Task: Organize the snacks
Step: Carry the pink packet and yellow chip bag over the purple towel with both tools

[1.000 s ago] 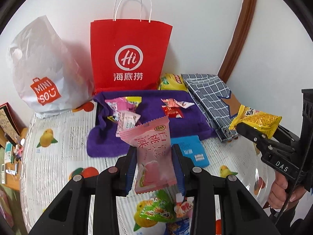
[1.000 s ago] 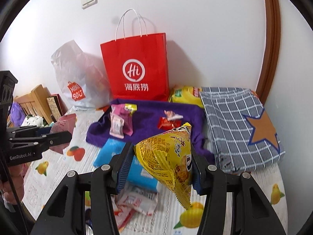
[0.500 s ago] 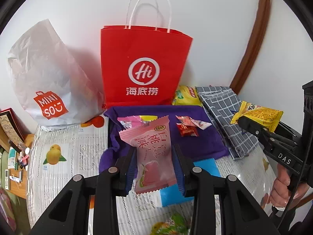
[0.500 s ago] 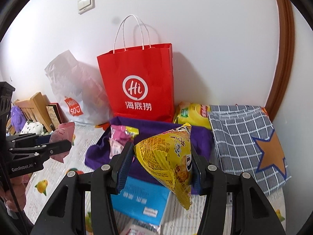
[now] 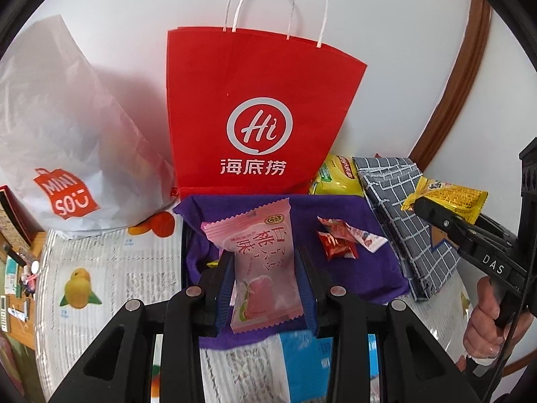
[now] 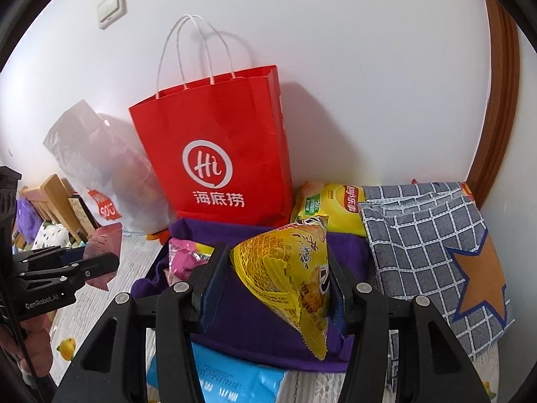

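Note:
My left gripper [image 5: 263, 262] is shut on a pink peach-flavour snack packet [image 5: 260, 262], held above the purple cloth [image 5: 369, 272]. My right gripper [image 6: 273, 262] is shut on a yellow triangular snack bag [image 6: 288, 275], also above the purple cloth [image 6: 255, 332]. The red "Hi" paper bag [image 5: 258, 114] stands upright against the wall just behind the cloth; it also shows in the right wrist view [image 6: 221, 154]. Red-wrapped candies [image 5: 342, 243] lie on the cloth. A pink packet [image 6: 183, 257] lies on the cloth's left part.
A white Miniso plastic bag [image 5: 67, 141] stands left of the red bag. A yellow chip bag [image 6: 335, 205] and a grey checked cloth with an orange star [image 6: 433, 252] lie at right. A blue packet [image 6: 231, 379] lies near the cloth's front edge. Fruit-print table cover [image 5: 110, 275].
Both grippers have moved forward and up toward the red bag with their packets still held. The loose snacks on the near table have dropped out of view.

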{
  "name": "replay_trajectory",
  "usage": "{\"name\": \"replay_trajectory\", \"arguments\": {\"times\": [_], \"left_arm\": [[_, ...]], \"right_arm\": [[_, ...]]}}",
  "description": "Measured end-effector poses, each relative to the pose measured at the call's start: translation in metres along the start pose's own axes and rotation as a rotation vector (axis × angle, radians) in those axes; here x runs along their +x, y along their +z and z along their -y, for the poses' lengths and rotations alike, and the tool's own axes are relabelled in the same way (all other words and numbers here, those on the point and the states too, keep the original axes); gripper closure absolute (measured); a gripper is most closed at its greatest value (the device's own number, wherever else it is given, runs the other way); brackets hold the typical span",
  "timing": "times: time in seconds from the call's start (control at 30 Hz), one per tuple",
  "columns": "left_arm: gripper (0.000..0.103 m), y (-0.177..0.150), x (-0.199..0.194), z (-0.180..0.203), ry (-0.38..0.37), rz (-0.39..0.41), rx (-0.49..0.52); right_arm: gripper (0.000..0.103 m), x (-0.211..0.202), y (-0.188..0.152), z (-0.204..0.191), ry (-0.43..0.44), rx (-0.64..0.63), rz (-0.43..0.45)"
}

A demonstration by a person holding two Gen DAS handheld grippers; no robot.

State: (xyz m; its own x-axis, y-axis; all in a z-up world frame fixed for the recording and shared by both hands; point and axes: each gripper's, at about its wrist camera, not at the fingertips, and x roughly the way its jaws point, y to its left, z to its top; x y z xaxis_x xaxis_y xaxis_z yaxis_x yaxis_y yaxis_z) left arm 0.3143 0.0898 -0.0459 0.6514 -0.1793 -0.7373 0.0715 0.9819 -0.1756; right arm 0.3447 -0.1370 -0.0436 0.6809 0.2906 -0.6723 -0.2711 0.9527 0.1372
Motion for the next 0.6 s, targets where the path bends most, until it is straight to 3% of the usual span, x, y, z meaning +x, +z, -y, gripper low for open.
{"name": "replay_trajectory", "arguments": {"times": [0.3,0.6], "left_arm": [[0.070,-0.006,0.047,-0.017,0.035,-0.060,0.001],[0.070,-0.006,0.052,-0.033,0.031,-0.064,-0.029]], "right_arm": [[0.051,0.043,-0.005,0.015,0.017,0.022,-0.076],[0.051,0.061,-0.010,0.032,-0.001,0.019,-0.129]]}}
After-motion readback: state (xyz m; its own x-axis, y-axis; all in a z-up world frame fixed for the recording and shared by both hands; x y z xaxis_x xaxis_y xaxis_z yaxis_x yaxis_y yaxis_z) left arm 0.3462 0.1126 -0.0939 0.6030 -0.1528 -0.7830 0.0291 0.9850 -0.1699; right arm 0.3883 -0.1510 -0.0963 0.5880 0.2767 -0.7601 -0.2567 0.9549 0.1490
